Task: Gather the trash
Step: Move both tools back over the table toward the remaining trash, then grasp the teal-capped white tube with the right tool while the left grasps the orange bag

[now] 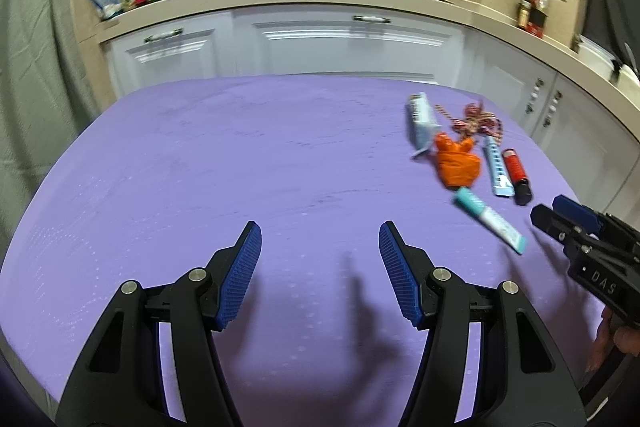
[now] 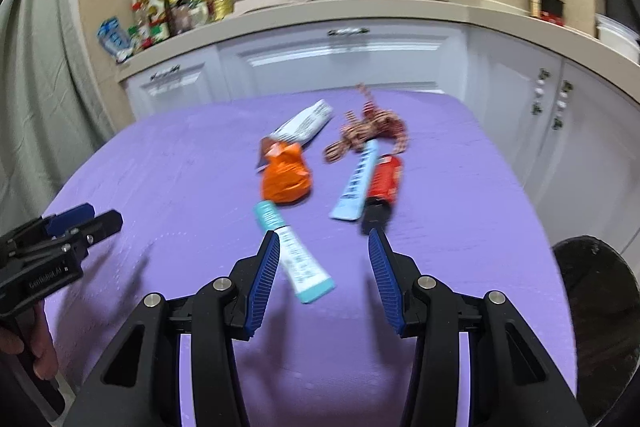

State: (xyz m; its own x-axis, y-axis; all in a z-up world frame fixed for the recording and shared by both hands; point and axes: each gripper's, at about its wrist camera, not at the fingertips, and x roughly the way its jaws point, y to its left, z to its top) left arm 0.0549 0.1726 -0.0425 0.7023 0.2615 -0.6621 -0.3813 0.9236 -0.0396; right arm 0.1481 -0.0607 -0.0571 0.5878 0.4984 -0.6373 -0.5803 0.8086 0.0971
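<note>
Right gripper (image 2: 322,275) hovers with jaws apart and empty over the teal tube (image 2: 294,255), which lies slantwise on the purple table (image 2: 160,167), just ahead. Left gripper (image 1: 320,273), wider and empty, sits well off to the side.

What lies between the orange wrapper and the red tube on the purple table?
A light blue strip packet lies between the orange wrapper and the red tube, right beside the tube; the right wrist view shows it best.
</note>
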